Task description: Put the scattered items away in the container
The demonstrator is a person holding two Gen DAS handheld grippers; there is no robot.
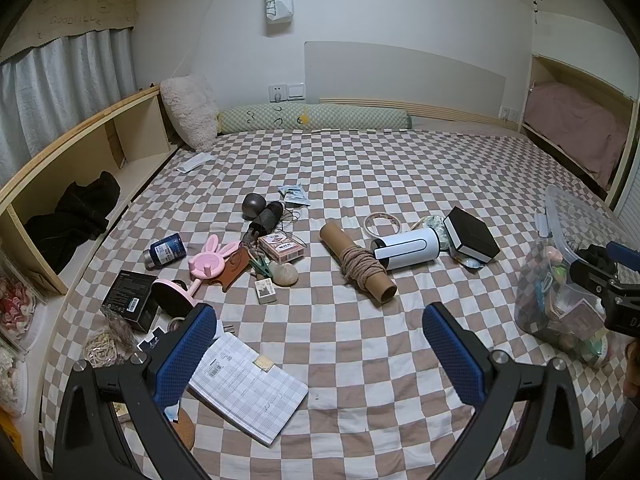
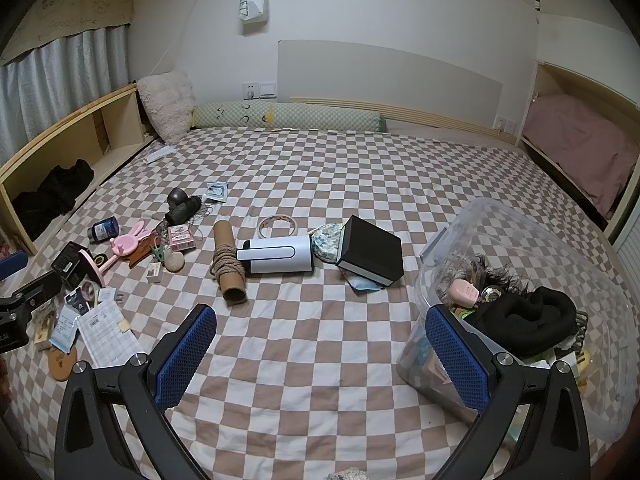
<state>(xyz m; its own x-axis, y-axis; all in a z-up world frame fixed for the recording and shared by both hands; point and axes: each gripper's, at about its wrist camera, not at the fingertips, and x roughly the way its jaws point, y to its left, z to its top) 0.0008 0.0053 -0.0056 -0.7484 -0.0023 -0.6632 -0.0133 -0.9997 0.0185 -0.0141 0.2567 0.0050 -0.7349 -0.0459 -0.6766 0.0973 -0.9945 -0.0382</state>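
Both grippers empty, fingers spread wide, hovering over the checked bedsheet (image 1: 360, 360). L gripper (image 1: 320, 344) sits over bare sheet next to the printed paper sheet (image 1: 248, 384); R gripper (image 2: 320, 344) has its right finger just in front of the container's near wall, nothing between the blue ribbed pads (image 2: 186, 354).

Container (image 2: 440, 248) = clear soft-walled plastic tub at bed's right side, already part full: black knit fabric (image 2: 532, 320), pink case (image 2: 464, 292), misc bits. Prob. kept at the edge so the R hand drops stuff in w/o a long reach.

Still scattered mid-bed: cardboard tube (image 1: 356, 260) wrapped w/ rough rope, white smooth cylinder device (image 1: 408, 248), black hard box (image 1: 472, 234), tape ring (image 1: 382, 222). Left cluster: pink bunny-ear plastic mirror (image 1: 212, 260), card box (image 1: 280, 248), blue can (image 1: 166, 250), stone (image 1: 284, 274), black carton (image 1: 130, 294).

Judgement: task about mid-way; grippers look posed between picks, each covering its own side.
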